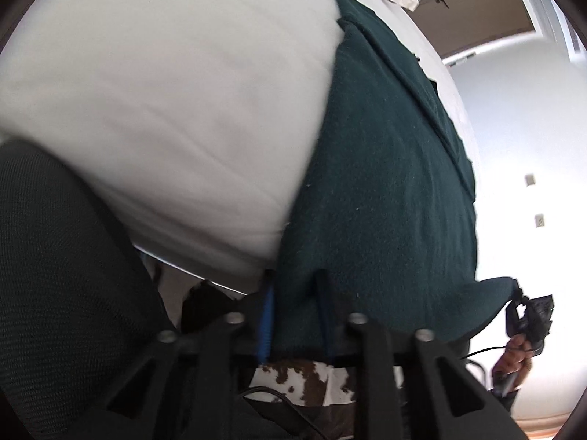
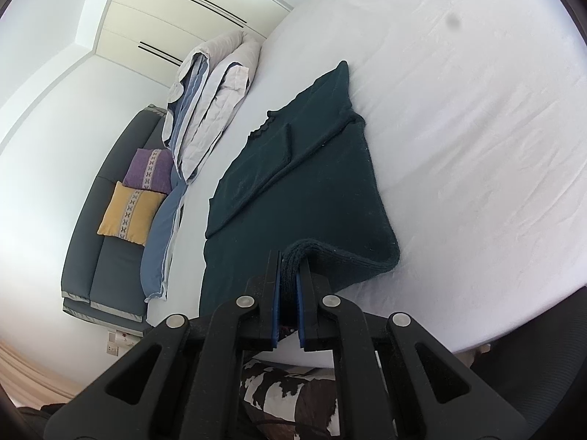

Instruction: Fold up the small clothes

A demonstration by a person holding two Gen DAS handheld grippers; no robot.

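Note:
A dark green knitted sweater (image 2: 293, 183) lies on the white bed (image 2: 458, 128), its near hem lifted. In the left wrist view the sweater (image 1: 385, 183) fills the right half. My left gripper (image 1: 293, 293) is shut on the sweater's near hem corner, its blue pads pressed into the cloth. My right gripper (image 2: 289, 267) is shut on the ribbed hem at the other corner, holding a fold of it just above the sheet. The right gripper also shows at the far right of the left wrist view (image 1: 528, 315), gripping the cloth.
A folded grey-blue duvet (image 2: 205, 117) lies along the bed's far left edge. A dark sofa (image 2: 110, 238) with purple and yellow cushions stands beyond. A black mesh chair (image 1: 55, 275) is at my left. A cowhide rug (image 2: 286, 396) lies below.

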